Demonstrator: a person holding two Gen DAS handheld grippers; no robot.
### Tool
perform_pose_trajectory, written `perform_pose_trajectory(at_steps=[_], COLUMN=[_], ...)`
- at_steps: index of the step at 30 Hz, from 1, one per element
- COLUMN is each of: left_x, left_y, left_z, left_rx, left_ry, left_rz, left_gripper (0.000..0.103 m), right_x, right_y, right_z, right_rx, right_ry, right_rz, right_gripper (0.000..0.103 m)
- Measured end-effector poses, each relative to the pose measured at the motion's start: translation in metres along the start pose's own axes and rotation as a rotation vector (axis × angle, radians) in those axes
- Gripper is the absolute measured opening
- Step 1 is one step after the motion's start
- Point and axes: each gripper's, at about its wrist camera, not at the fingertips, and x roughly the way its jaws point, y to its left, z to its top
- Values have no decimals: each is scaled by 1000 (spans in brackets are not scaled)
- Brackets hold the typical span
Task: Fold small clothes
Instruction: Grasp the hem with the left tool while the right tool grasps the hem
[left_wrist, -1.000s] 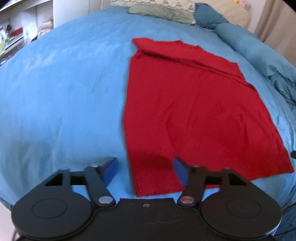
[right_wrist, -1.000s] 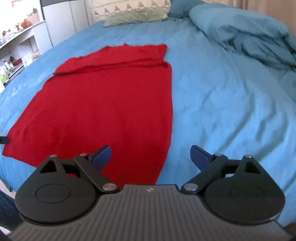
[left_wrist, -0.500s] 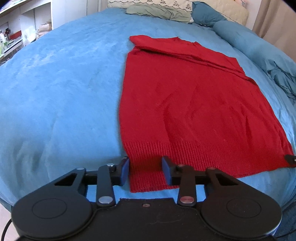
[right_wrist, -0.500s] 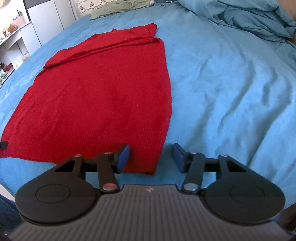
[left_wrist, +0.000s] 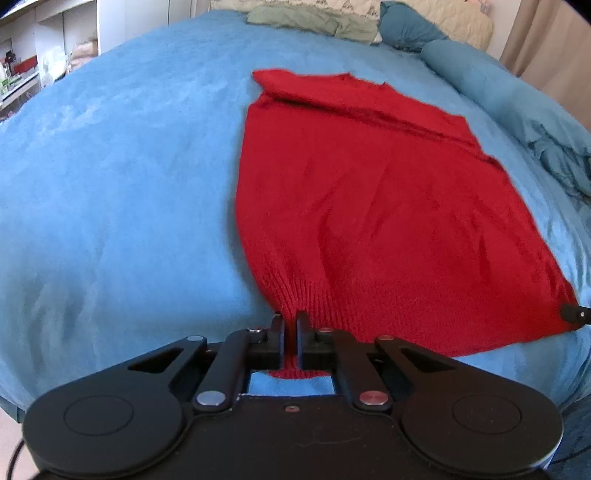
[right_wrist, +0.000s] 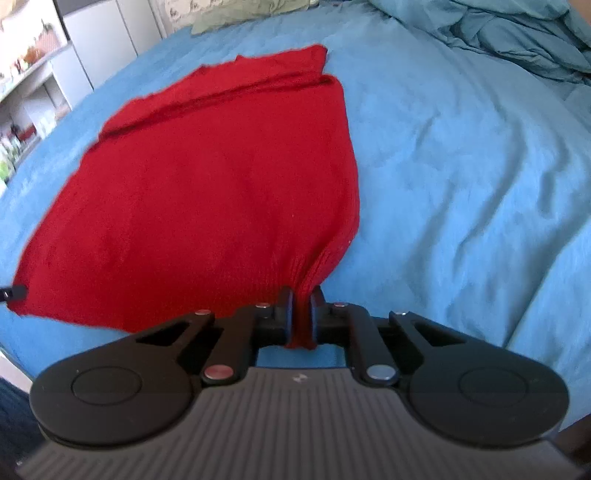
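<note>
— What's at the head of the blue bedspread (left_wrist: 110, 184)?
— Pillows (left_wrist: 314, 18), one green. A rumpled blue duvet (right_wrist: 517, 40) lies alongside.
— And the left?
— White shelves (left_wrist: 44, 66), holding small items, possibly bottles.

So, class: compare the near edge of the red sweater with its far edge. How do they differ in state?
The near hem is ribbed; the far edge looks plain and fuzzier. The near hem is pinched at both corners, by the left tongs and the right tongs, whose jaws have just been closing on it; nothing holds the far edge. The near corners bunch; the far edge carries a long fold. Both lie on the blue bedspread.
</note>
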Motion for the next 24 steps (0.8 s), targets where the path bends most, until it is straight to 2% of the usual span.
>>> perform_pose_trajectory(at_steps=[6, 9, 13, 18, 21, 24], left_x=[-43, -59, -59, -14, 39, 103], left_y=[0, -1, -12, -24, -24, -20], left_z=[31, 69, 147, 257, 312, 348], left_rx=[-46, -88, -89, -102, -125, -166], left_ry=[-122, -219, -328, -381, -375, -332], left_rz=[-69, -111, -101, -43, -1, 32], left_gripper=[5, 5, 5, 5, 5, 5], right_x=[-30, -43, -44, -4, 44, 106], right_y=[-3, -2, 1, 7, 12, 12], right_z=[32, 70, 146, 256, 318, 367], right_rx=[42, 62, 92, 101, 89, 80], right_ry=[-86, -137, -208, -247, -230, -202], right_rz=[86, 129, 172, 184, 151, 91], right_gripper=[23, 23, 23, 23, 23, 23])
